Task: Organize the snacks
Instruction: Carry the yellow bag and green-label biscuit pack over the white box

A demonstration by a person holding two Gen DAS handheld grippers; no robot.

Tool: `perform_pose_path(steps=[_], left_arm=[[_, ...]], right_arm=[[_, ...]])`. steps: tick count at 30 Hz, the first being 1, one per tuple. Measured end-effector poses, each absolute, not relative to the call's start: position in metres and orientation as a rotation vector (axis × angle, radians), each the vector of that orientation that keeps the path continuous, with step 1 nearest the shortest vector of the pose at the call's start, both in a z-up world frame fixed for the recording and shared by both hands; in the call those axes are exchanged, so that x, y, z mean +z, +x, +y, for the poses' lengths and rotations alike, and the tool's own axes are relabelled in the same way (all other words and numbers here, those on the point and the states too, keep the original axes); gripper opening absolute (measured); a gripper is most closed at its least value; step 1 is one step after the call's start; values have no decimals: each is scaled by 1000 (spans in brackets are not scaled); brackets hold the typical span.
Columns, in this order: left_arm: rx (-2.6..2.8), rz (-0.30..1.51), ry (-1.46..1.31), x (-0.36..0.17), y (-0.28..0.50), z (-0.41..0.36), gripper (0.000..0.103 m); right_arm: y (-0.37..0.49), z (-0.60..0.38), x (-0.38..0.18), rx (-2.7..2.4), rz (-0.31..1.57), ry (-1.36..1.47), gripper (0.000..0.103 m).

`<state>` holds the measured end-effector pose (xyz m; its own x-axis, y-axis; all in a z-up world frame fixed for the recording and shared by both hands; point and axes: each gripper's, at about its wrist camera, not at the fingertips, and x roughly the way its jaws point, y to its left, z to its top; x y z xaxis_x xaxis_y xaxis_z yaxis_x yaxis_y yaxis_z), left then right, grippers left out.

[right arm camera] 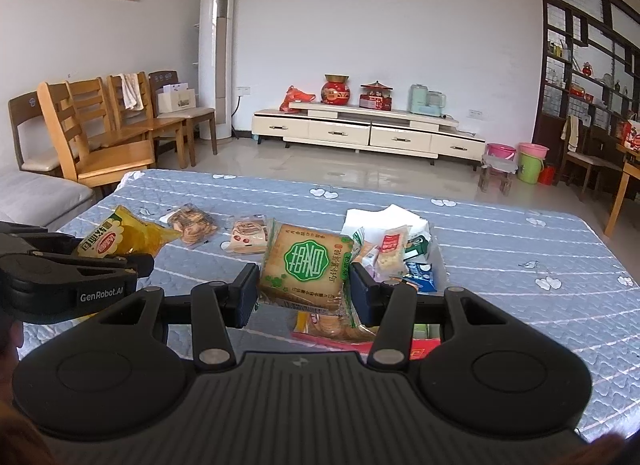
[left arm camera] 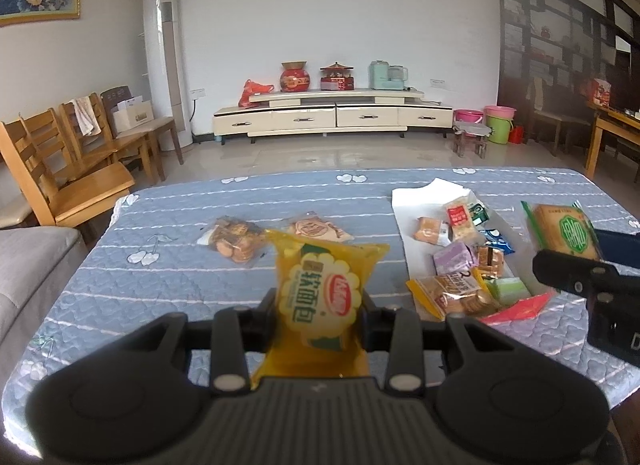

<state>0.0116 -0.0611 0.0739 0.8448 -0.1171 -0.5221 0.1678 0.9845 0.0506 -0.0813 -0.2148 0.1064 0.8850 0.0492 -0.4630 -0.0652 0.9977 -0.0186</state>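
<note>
My left gripper (left arm camera: 320, 311) is shut on a yellow soft-bread packet (left arm camera: 326, 285), held upright above the blue quilted table (left arm camera: 160, 289). The same packet (right arm camera: 120, 239) shows at the left of the right wrist view, in the left gripper (right arm camera: 80, 265). My right gripper (right arm camera: 304, 289) is shut on a brown biscuit pack with a green emblem (right arm camera: 306, 265), lifted over the snack pile (right arm camera: 392, 261). That biscuit pack (left arm camera: 564, 231) appears at the right of the left wrist view. Two clear cookie bags (left arm camera: 236, 239) (left arm camera: 314, 229) lie on the table beyond the bread.
A white sheet (left arm camera: 412, 201) carries several small snack packs (left arm camera: 460, 261), with a red packet (left arm camera: 520, 309) at its near end. Wooden chairs (left arm camera: 80, 169) stand left of the table, a grey sofa (left arm camera: 28, 265) at the near left. A TV cabinet (left arm camera: 332, 113) lines the far wall.
</note>
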Motion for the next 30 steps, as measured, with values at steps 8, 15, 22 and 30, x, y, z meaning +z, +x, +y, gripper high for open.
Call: perform_pose_path(steps=[8, 15, 22, 30], left_arm=[[-174, 543, 111, 74, 13, -72, 36], [-203, 544, 120, 73, 14, -82, 36], [-230, 541, 133, 74, 16, -96, 36], [-260, 540, 144, 73, 19, -110, 36]], right_arm=[[-83, -214, 107, 39, 474, -24, 60], [-84, -216, 106, 10, 468, -9, 60], [-83, -217, 105, -19, 470, -1, 60], [-80, -218, 105, -49, 467, 5, 60]])
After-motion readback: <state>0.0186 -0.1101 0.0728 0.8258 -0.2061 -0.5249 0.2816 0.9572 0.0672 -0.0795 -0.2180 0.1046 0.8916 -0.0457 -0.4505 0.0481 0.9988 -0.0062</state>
